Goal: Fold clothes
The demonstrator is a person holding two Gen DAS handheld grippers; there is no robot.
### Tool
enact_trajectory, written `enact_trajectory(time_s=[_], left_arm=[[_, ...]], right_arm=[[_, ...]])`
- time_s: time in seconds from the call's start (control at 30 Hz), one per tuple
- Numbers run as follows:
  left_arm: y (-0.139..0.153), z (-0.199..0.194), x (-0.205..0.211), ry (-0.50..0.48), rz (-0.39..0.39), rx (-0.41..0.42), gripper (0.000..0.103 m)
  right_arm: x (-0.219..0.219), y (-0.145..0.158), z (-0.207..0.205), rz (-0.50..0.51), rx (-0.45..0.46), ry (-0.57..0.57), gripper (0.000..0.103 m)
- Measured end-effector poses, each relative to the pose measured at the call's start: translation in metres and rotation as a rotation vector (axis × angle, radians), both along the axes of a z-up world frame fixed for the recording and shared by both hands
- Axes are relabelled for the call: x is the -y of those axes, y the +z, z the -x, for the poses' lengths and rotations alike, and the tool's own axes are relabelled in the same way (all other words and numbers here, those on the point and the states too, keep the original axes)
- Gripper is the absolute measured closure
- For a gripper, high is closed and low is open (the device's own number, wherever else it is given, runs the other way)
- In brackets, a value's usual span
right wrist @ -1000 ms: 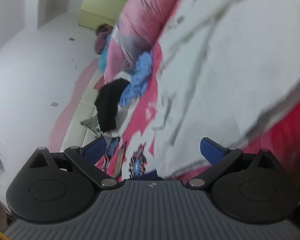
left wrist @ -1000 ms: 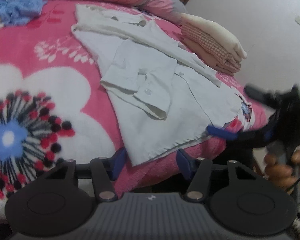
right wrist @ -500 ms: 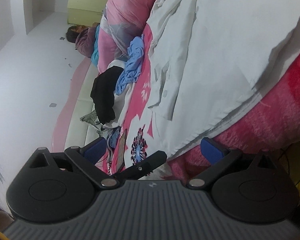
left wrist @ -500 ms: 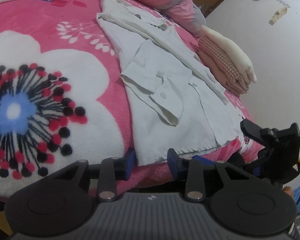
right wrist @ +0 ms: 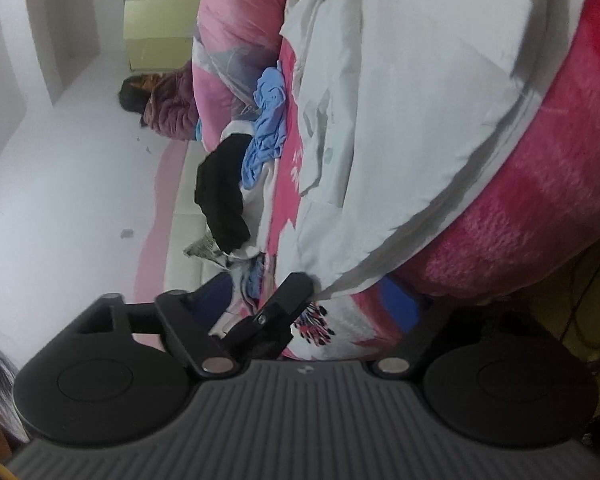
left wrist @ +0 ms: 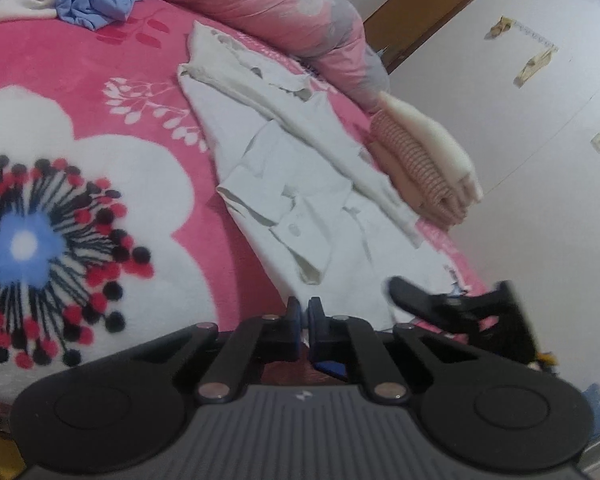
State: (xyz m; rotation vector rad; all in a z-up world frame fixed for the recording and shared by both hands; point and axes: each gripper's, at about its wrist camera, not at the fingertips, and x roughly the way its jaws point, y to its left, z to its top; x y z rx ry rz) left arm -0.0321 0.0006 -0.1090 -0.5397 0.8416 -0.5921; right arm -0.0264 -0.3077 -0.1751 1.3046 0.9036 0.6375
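A: In the left wrist view, where does the shirt (left wrist: 300,184) lie?

B: Spread on the pink flowered bed (left wrist: 80,120), its hem at the near edge, one sleeve folded over the front. A folded stack (left wrist: 424,176) sits beside it by the far right edge. The left tool (left wrist: 304,314) is clenched on the hem's near corner, its jaws having just closed with the cloth between them. The right tool (left wrist: 456,304) shows blurred at the hem's other end.

A: And the right wrist view?

B: The right tool (right wrist: 312,304) stands released, its jaws just narrowing around the hem (right wrist: 380,276) and the bed's edge without pressing yet.

A: What could go wrong?

B: Likely the right tool pinches blanket along with cloth, or misses the thin hem. Lifting then would drag the shirt askew and spill the folded sleeve.
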Motion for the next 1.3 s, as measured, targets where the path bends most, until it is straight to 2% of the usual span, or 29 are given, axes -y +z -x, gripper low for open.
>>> enact_trajectory(time_s=[0.07,0.13,0.27,0.43,0.5,0.53,0.57,0.67,0.77,0.9,1.03,1.17,1.3], left_arm=[[0.000,-0.001,-0.003,-0.001,0.028,-0.005,0.099],[0.000,-0.001,-0.005,0.000,0.039,-0.001,0.099],[0.001,-0.002,-0.010,0.002,0.055,0.000,0.099],[0.000,-0.005,-0.013,-0.013,0.090,0.005,0.099],[-0.001,-0.007,-0.014,-0.021,0.105,0.002,0.098],[-0.002,-0.007,-0.015,-0.018,0.111,0.002,0.091],[-0.003,-0.008,-0.016,-0.011,0.115,0.000,0.082],[-0.008,-0.012,-0.021,0.017,0.142,-0.027,0.065],[-0.019,-0.020,-0.026,0.037,0.214,-0.098,0.052],[-0.033,-0.034,-0.030,0.073,0.286,-0.188,0.047],[-0.044,-0.055,-0.028,0.062,0.368,-0.274,0.043],[-0.045,-0.067,-0.021,0.046,0.360,-0.283,0.041],[-0.049,-0.073,-0.018,0.054,0.389,-0.306,0.041]], right_arm=[[-0.002,-0.006,-0.002,-0.036,-0.029,-0.008,0.036],[-0.004,-0.013,-0.004,-0.071,-0.059,-0.016,0.047],[-0.002,-0.020,-0.004,-0.118,-0.084,-0.039,0.057],[0.004,-0.021,-0.002,-0.154,-0.070,-0.088,0.084],[0.005,-0.017,-0.002,-0.135,-0.041,-0.095,0.091],[0.005,-0.015,-0.002,-0.125,-0.030,-0.098,0.095],[0.006,-0.014,-0.002,-0.114,-0.018,-0.102,0.096],[0.008,-0.013,-0.003,-0.102,-0.001,-0.103,0.099],[0.008,-0.013,-0.004,-0.096,0.012,-0.098,0.100],[0.006,-0.012,-0.008,-0.094,0.032,-0.088,0.100],[0.007,-0.013,-0.011,-0.094,0.045,-0.084,0.100],[0.010,-0.012,-0.013,-0.114,0.065,-0.077,0.100],[0.014,-0.010,-0.014,-0.129,0.090,-0.069,0.100]])
